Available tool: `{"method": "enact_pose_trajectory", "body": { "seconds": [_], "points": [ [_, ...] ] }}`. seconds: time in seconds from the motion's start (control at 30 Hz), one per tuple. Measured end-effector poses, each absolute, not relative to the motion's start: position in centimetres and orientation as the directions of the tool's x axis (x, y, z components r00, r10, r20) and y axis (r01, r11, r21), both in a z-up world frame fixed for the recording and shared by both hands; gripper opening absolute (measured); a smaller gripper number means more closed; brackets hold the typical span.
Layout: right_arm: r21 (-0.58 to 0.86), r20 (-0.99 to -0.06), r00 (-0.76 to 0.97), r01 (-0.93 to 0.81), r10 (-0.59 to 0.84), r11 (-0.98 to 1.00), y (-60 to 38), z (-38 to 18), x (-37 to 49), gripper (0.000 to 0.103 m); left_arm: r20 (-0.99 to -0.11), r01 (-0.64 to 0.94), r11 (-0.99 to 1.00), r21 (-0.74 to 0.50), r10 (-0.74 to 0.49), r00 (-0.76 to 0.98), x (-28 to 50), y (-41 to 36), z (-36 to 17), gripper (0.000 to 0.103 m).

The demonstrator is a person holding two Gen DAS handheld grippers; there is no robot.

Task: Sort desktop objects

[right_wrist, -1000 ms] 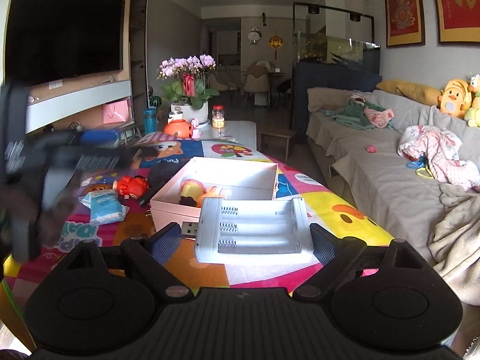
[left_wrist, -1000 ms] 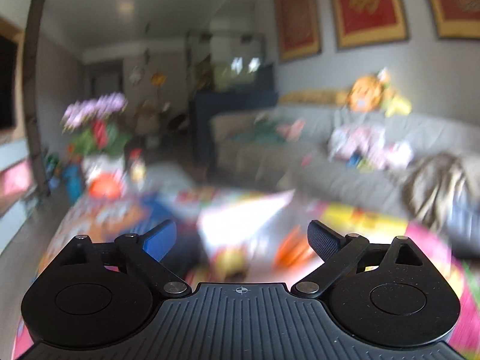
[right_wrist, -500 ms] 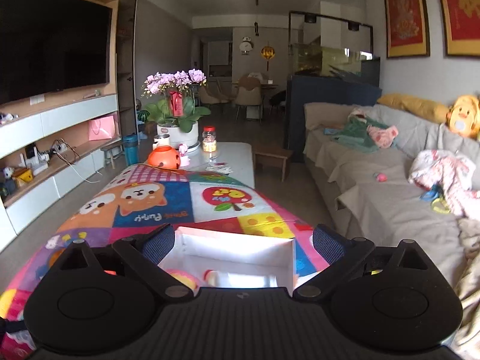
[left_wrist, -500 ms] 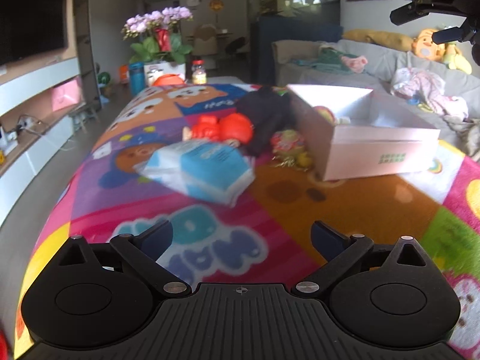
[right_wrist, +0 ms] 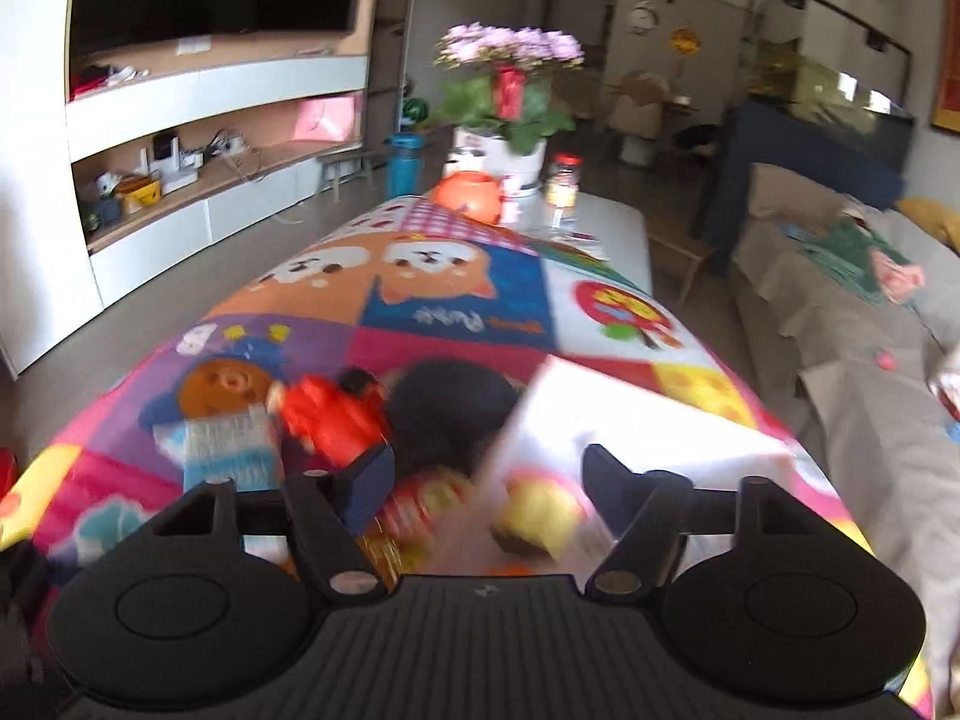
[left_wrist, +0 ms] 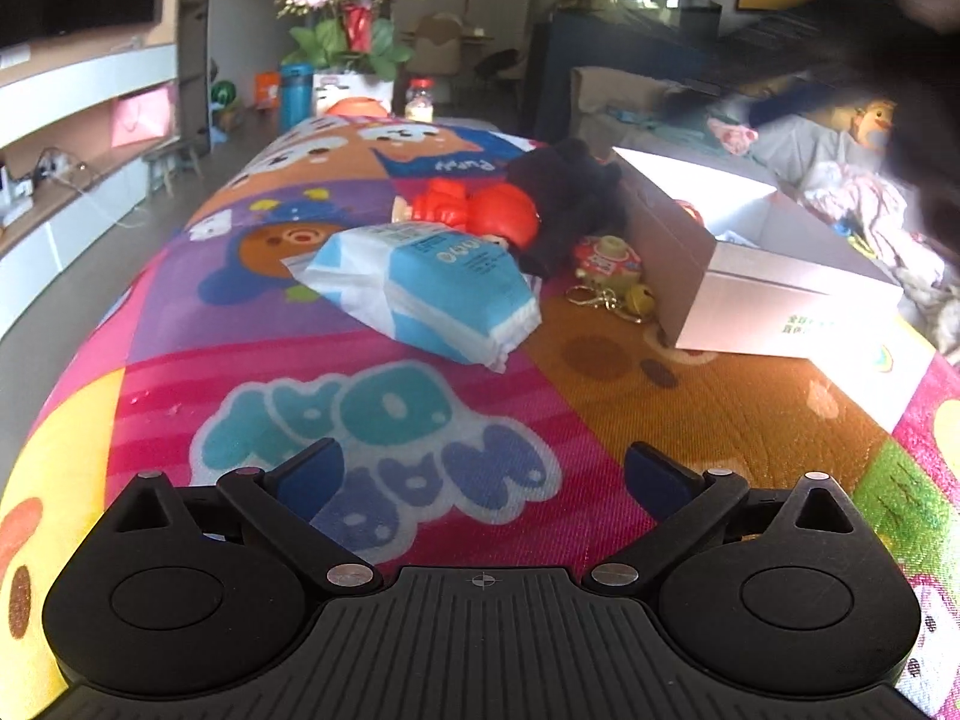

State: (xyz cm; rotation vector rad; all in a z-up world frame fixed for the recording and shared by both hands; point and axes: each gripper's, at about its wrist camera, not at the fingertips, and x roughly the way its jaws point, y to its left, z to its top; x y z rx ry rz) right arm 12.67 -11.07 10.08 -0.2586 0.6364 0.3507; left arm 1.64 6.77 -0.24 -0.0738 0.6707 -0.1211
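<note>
Left gripper [left_wrist: 480,471] spread wide, nothing btwn the blue pads, jaws just been opening; hovers low over bright cartoon-print mat [left_wrist: 420,432]. Straight ahead of it, near: blue-and-white soft plastic tissue pack [left_wrist: 420,288], lying flat, slightly skewed. Just behind pack: red plastic toy figure [left_wrist: 480,213], touching or nearly touching a black fuzzy plush thing [left_wrist: 570,198]. Ahead-right: small red-and-yellow keychain charm w/ gold bell [left_wrist: 609,264], just beside wall of open white cardboard box [left_wrist: 780,294]. Box well to right of left claw.

Right gripper [right_wrist: 489,471] also parted, nothing pinched, jaws just been closing some. View heavily blurred. Box rim [right_wrist: 630,414] directly ahead-right, yellow round item [right_wrist: 540,510] inside box just past the right pad; charm [right_wrist: 420,498] just past the left pad. Red toy [right_wrist: 330,414] ahead-left.

Judged step: approach to next pick, prob. tissue pack for left.

Risks:
- Soft pack is wide and squashy → pads may crumple the wrap or slip off, no firm hold.
- Pack sits close to red toy; push instead of pinch → toy and plush shoved along mat.
- Right claw near box wall → bump could slide or tip the box, spill contents.
- Charm's ring and bell loose → could snag a pad or get dragged.
- Both claws converging on same cluster → collision poss.
</note>
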Motion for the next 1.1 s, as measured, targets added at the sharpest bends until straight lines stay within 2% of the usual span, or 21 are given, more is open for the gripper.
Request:
{"method": "enact_pose_trajectory", "body": {
  "seconds": [0.03,0.27,0.37,0.4,0.47,0.67,0.93,1.03,1.1],
  "points": [
    [-0.14,-0.626,0.745,-0.399,0.231,0.906,-9.9,9.8,14.3,0.091,-0.611,0.087,0.99,-0.112,-0.137,0.78,1.6,6.8,-0.2,0.102],
    [-0.329,-0.686,0.722,-0.42,0.092,0.846,-3.4,4.9,23.0,0.091,-0.585,0.025,0.987,-0.162,-0.116,0.803,1.3,7.8,-0.1,0.102],
    [-0.253,-0.755,0.649,-0.416,0.09,0.874,-3.3,3.6,25.2,0.085,-0.585,0.015,0.983,-0.183,-0.121,0.802,1.4,8.2,-0.1,0.102],
    [-0.212,-0.782,0.615,-0.419,0.105,0.883,-3.5,3.3,25.6,0.075,-0.584,0.012,0.982,-0.19,-0.122,0.803,1.4,8.3,-0.1,0.102],
    [-0.178,-0.788,0.604,-0.41,0.12,0.894,-3.9,3.4,25.4,0.074,-0.58,0.007,0.979,-0.202,-0.126,0.805,1.4,8.5,-0.1,0.102],
    [-0.107,-0.82,0.535,-0.496,0.206,0.862,-4.6,3.9,21.4,0.075,-0.579,0.02,0.978,-0.208,-0.139,0.804,1.4,8.4,0.0,0.102],
    [0.104,-0.846,0.335,-0.66,0.415,0.744,-5.9,5.6,12.6,0.073,-0.578,0.093,0.975,-0.2,-0.194,0.793,1.1,8.0,0.0,0.102],
    [0.1,-0.784,0.411,-0.655,0.464,0.749,-8.6,7.4,8.9,0.074,-0.575,0.097,0.977,-0.191,-0.191,0.796,0.9,7.9,0.1,0.103],
    [0.043,-0.732,0.511,-0.625,0.45,0.779,-10.8,8.0,6.6,0.076,-0.577,0.086,0.978,-0.188,-0.181,0.796,0.9,7.9,0.1,0.103]
  ]
}}
